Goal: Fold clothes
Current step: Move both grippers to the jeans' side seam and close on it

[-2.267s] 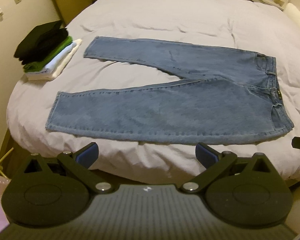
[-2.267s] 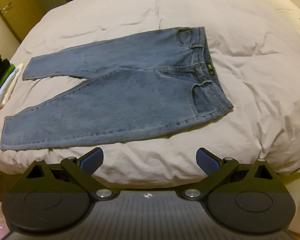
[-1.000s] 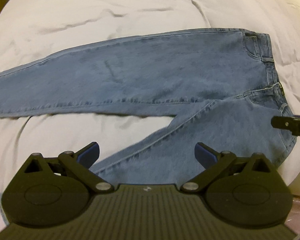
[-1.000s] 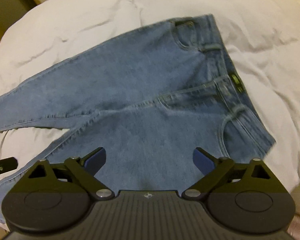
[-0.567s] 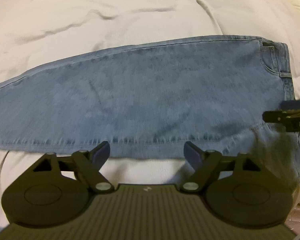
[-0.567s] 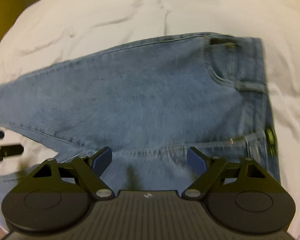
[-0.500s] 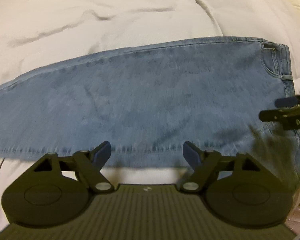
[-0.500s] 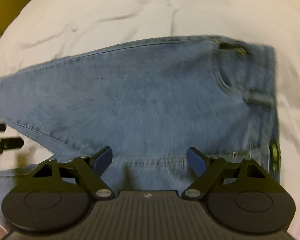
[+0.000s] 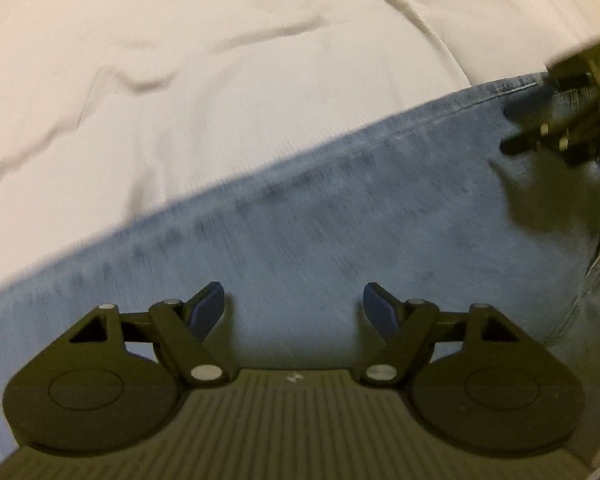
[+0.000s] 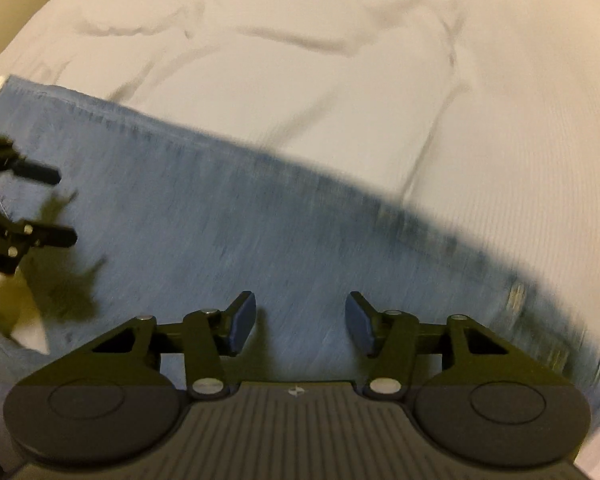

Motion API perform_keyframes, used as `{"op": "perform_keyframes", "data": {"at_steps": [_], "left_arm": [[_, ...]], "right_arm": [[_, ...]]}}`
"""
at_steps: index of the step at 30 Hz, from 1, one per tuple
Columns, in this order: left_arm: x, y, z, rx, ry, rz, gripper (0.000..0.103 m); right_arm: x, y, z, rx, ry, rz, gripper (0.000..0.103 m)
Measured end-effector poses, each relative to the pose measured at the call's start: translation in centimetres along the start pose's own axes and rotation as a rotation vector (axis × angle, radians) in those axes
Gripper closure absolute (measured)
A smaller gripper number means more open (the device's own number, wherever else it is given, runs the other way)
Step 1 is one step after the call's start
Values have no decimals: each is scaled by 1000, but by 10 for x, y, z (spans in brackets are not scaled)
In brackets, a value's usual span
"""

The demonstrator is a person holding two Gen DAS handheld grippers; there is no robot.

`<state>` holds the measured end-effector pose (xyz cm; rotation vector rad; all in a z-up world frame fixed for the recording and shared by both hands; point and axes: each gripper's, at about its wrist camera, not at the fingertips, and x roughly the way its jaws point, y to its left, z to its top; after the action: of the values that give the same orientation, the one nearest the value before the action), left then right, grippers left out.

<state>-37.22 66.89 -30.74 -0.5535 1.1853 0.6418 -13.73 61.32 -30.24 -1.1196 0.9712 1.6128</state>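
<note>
A pair of light blue denim jeans lies flat on a white, softly wrinkled duvet that covers the bed. In the left wrist view the denim fills the lower and right part of the picture, its upper seam edge running slantwise from the low left up to the right, with bare duvet beyond it.

The left gripper, black with blue pads, points steeply down at the jeans. Its jaws are closing, yet a clear gap stands between the pads and only flat denim shows in that gap; the pads do not pinch the cloth. The far seam edge of the jeans lies well ahead of its fingertips.

The right gripper, of the same make, also points steeply down over the denim. Its jaws are closing too and stand narrower than the left one's, with flat cloth showing between the pads and nothing grasped.

Each gripper shows in the other's view: the right gripper at the right edge over the waist end of the jeans, the left gripper at the left edge. Both views are blurred.
</note>
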Motion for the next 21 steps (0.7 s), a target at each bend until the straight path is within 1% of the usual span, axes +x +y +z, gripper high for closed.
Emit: {"op": "perform_keyframes", "data": {"at_steps": [2,6,7,8,10,11,12,14,15,16,17,18,20,21], "left_arm": [[4,10,11,72,1,-21,29],[12,27,28,210,7,-22,25],[14,31,32,239,11,-26,19],[17,35,36,264,17,-37,16],[24,43,41,315,46,-65,14],[29,48,43,328,69,-81,15],[34,51,44,336,92,-96,19],[43,58,43,346,141,-128,42],[45,59,41,346,150,-139,60],[43,60,39,346,147,-138,76],[41,59,37,349,142,-134,85],[35,57,34,349,128,-123,93],[19,54,26,336,85,-97,97],[7,51,20,327,58,-85,98]], "right_arm": [[1,-8,15,-50,-8,10,50],[4,-21,40,-142,-11,21,47],[5,-23,44,-166,-9,15,43],[7,-27,48,-183,5,19,36],[14,-36,55,-205,42,37,28],[20,-41,59,-207,70,51,28],[26,-46,61,-204,104,68,28],[32,-54,63,-211,159,106,29],[35,-57,64,-217,184,126,30],[38,-60,64,-222,210,146,42],[38,-61,64,-224,226,158,62],[36,-62,64,-226,235,164,69],[29,-61,62,-229,244,171,90],[23,-59,60,-229,230,160,93]]}}
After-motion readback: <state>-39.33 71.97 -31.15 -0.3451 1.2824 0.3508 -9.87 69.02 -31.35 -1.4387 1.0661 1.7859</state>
